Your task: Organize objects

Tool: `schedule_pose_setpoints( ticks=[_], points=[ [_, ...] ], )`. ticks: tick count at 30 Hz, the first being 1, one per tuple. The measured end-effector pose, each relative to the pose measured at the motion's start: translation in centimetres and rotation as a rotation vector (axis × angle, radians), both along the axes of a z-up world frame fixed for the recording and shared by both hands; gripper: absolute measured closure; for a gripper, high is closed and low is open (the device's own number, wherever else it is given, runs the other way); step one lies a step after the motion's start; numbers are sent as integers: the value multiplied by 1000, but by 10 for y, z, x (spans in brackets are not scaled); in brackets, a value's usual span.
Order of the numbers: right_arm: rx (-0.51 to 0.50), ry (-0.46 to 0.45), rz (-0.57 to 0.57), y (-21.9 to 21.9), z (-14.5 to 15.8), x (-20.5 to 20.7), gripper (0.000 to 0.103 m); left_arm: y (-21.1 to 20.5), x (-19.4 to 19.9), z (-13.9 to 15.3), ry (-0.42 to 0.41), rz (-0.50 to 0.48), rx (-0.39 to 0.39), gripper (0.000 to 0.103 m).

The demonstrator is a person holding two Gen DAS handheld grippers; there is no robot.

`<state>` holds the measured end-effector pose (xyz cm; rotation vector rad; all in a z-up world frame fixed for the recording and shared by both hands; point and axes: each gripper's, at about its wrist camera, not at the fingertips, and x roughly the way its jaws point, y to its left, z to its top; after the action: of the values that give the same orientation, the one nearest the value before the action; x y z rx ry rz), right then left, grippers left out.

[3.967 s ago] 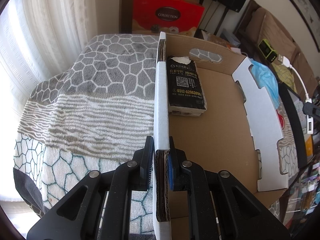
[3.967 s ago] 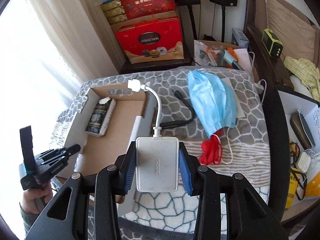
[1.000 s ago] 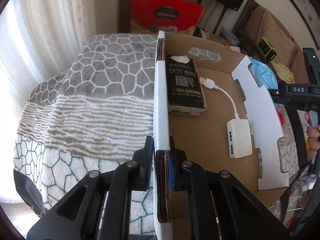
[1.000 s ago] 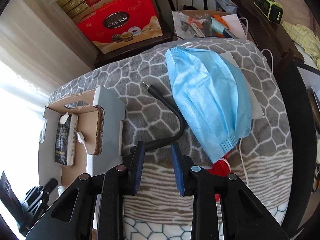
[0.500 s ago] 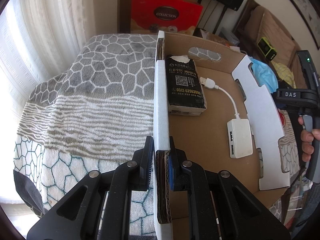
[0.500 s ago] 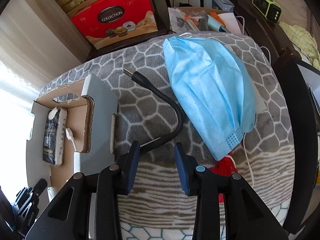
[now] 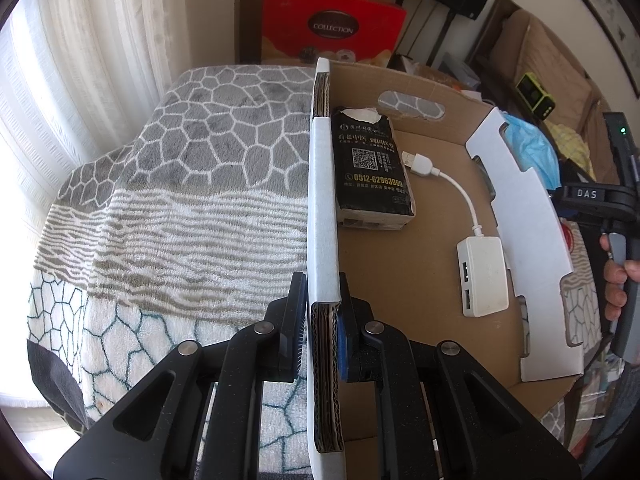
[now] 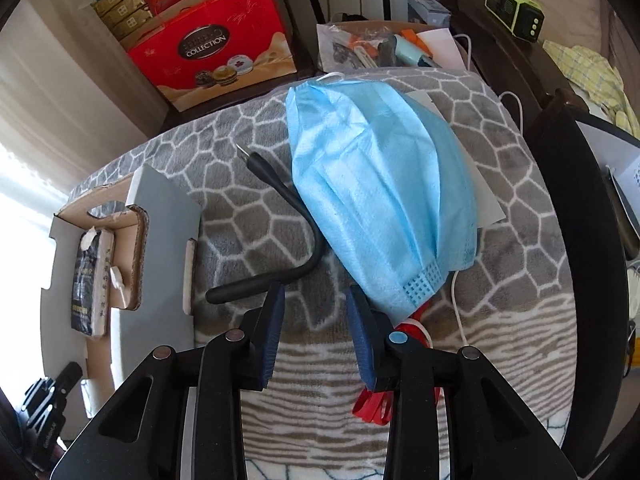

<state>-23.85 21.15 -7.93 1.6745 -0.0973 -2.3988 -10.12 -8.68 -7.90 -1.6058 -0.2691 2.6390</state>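
Observation:
My left gripper (image 7: 322, 312) is shut on the left wall of the cardboard box (image 7: 324, 200). In the box lie a black tissue pack (image 7: 370, 168) and a white USB hub (image 7: 484, 276) with its cable. My right gripper (image 8: 316, 300) is open and empty, low over the blanket. A black bendy USB cable (image 8: 288, 248) lies just ahead of its left finger. A blue face mask (image 8: 380, 176) lies ahead to the right, touching the right finger's tip. The box also shows in the right wrist view (image 8: 160, 208) at the left.
A grey and white patterned blanket (image 8: 248, 216) covers the table. A red item (image 8: 376, 404) and a white cord (image 8: 456, 304) lie under the mask's near end. Red gift boxes (image 8: 208, 52) and a bin of clutter (image 8: 376, 46) stand behind the table.
My right gripper has moved forward and down, closer to the black cable and the mask. The hub went from it into the box 4 s ago. My left gripper has not moved.

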Motion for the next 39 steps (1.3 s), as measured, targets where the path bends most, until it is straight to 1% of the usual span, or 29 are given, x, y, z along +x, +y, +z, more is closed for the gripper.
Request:
schedule_pose_setpoints(
  ticks=[4,7,10,14,21,28,31,34,39],
  points=[
    [-2,17,23,0,6,0,71,0,-1,-1,0,0,1,91],
    [-18,43,58,-5,20,-2,74,1,-2,-1,-4,-3,2,91],
    [-35,58,97,-12,31,-12,77,1,-3,-1,-4,-5,-3,91],
    [-2,72,163,-32,37,-30,80,0,-3,-1,-3,-4,4,91],
    [87,71,227,-60,25,-58,80,-1,-3,-1,-6,-10,0,91],
    [141,46,263,-69,6,-74,80,-2,-2,-1,-5,-13,0,91],
    [157,38,277,-70,-3,-76,81,-1,-2,-1,-5,-11,3,91],
    [173,39,288,-69,-10,-76,87,-1,-2,-1,-5,-11,2,91],
    [177,68,309,-67,-5,-69,89,-2,-2,-1,-5,-10,1,91]
  ],
)
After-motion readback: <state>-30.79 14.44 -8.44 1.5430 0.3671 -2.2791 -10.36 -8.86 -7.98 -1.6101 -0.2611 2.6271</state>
